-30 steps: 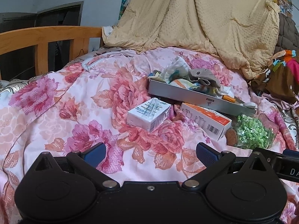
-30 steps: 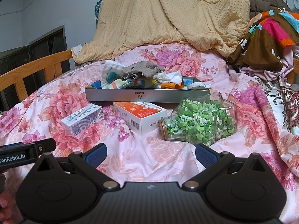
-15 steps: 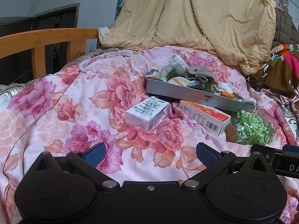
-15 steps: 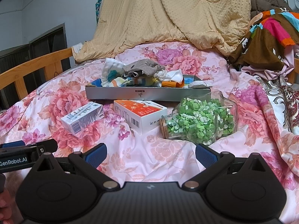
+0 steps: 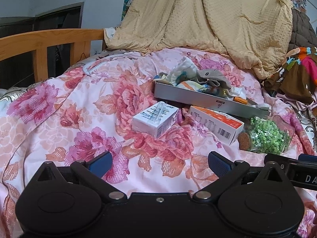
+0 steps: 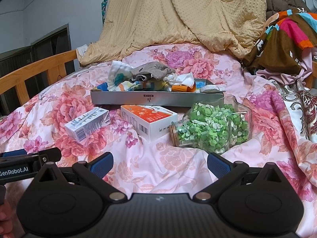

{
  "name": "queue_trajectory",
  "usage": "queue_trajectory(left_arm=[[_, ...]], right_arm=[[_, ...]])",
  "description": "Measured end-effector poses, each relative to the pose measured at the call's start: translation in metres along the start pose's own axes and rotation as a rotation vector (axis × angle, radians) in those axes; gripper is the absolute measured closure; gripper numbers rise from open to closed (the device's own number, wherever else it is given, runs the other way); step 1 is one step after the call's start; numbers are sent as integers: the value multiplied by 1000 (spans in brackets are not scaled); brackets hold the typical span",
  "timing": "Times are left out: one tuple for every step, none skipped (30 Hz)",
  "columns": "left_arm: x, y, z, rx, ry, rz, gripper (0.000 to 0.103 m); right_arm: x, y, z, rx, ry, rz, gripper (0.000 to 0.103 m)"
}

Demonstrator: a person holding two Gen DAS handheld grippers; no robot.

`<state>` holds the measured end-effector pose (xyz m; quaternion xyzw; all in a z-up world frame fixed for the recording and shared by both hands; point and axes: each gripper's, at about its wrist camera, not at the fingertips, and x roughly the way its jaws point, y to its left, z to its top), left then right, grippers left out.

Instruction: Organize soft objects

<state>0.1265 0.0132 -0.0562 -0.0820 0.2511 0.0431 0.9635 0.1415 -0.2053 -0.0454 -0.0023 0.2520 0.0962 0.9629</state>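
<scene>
Both views slightly closer, left gripper (image 6: 29, 165) reads "GenRobot.AI", both grippers' fingers (image 6: 102, 163) spread, empty.

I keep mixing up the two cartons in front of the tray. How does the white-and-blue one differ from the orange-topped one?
The white-and-blue carton is smaller, with blue print; the orange-topped box is larger, with an orange top face. The white-and-blue carton lies to the left, apart from the jar of green bits; the orange-topped box lies right beside that jar. Both lie flat on the floral bedspread, barcode ends toward the cameras, just in front of the silver tray.
</scene>
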Motion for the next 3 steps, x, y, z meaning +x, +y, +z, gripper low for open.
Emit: queue_trajectory(left_arm=[[0, 0, 0, -1, 1, 1, 1], [0, 0, -1, -2, 1, 1, 1], [0, 0, 0, -1, 1, 1, 1]], right_arm=[[0, 0, 0, 0, 0, 0, 0], [0, -1, 1, 0, 0, 0, 0], [0, 0, 0, 0, 1, 0, 0]])
